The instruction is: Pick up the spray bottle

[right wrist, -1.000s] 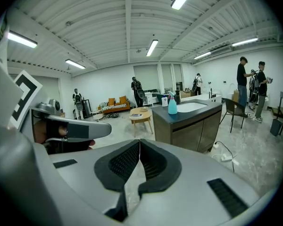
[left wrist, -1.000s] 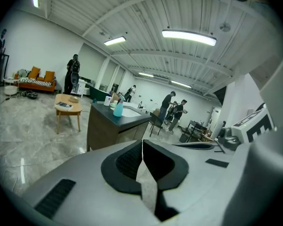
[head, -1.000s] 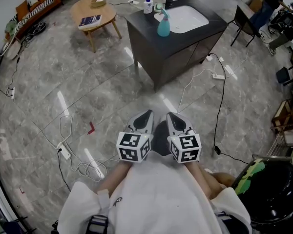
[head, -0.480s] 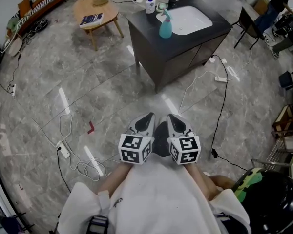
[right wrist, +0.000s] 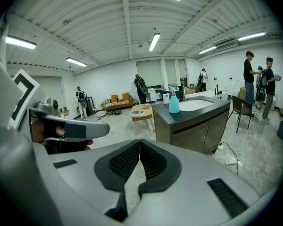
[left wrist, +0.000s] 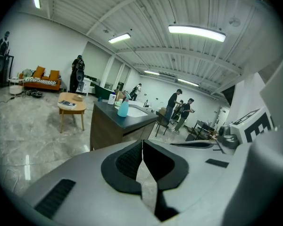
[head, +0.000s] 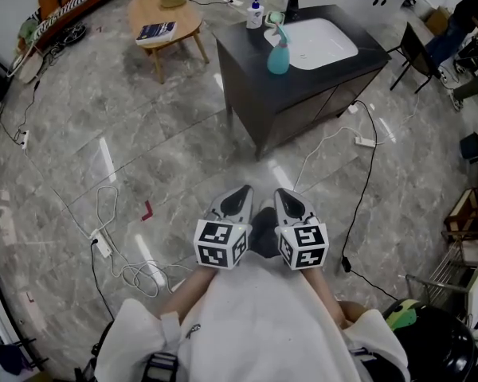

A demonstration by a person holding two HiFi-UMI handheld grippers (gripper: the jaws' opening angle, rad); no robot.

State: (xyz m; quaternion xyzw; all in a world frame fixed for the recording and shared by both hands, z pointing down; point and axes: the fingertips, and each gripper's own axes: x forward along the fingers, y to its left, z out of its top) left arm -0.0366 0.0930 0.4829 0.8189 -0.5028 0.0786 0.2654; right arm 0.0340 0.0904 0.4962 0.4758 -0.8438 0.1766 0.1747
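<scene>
1. Both claws hang low in the frame's middle, well apart from the bottle. The left claw point(head: 239, 193) is pressed together and empty.
2. Teal spray bottle point(head: 279, 54) stands upright at upper centre on the dark tabletop point(head: 303, 86), just beside the white sink point(head: 323, 42).
3. Right claw point(head: 287, 195) is pressed together too, empty.

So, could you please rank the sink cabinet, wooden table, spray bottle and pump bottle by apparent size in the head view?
sink cabinet
wooden table
spray bottle
pump bottle (slightly smaller, but farther off, so the two bottles are unsure)
</scene>
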